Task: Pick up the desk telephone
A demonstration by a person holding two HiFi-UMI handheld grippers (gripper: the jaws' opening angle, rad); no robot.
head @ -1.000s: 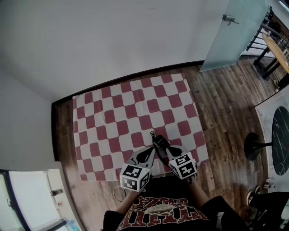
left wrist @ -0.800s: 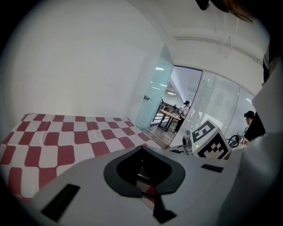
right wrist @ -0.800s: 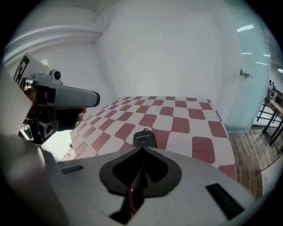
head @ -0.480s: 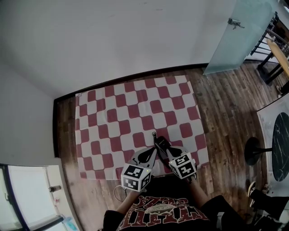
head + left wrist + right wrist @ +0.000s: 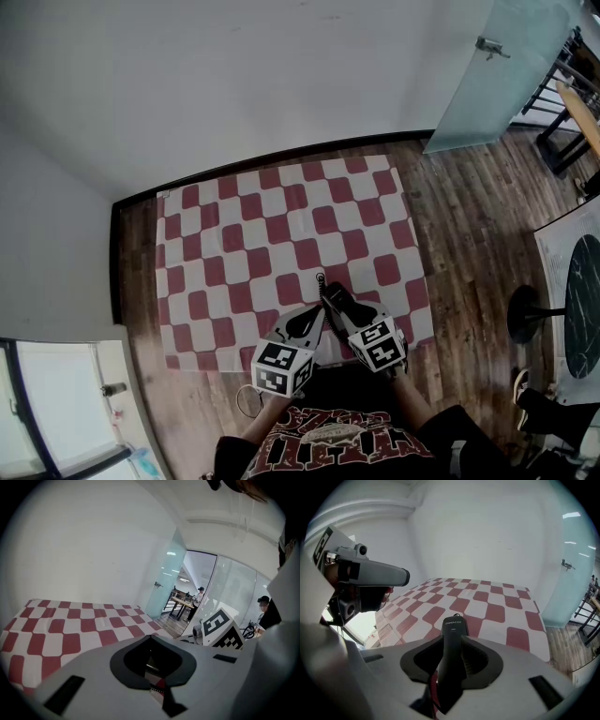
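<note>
right gripper view | right gripper (image 5: 452, 640) clamps handset (image 5: 453, 625), lengthwise along jaws, tip forward | left gripper (image 5: 150, 639) closed

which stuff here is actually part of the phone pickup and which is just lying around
Job:
black handset, clamped in the right gripper
left gripper, shut and empty

Just around:
checkered cloth
glass door
round table

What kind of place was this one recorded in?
Likely an office interior: wood-plank floor, a frosted glass door, and people at tables beyond a glass partition. A checked cloth is spread on the floor.
</note>
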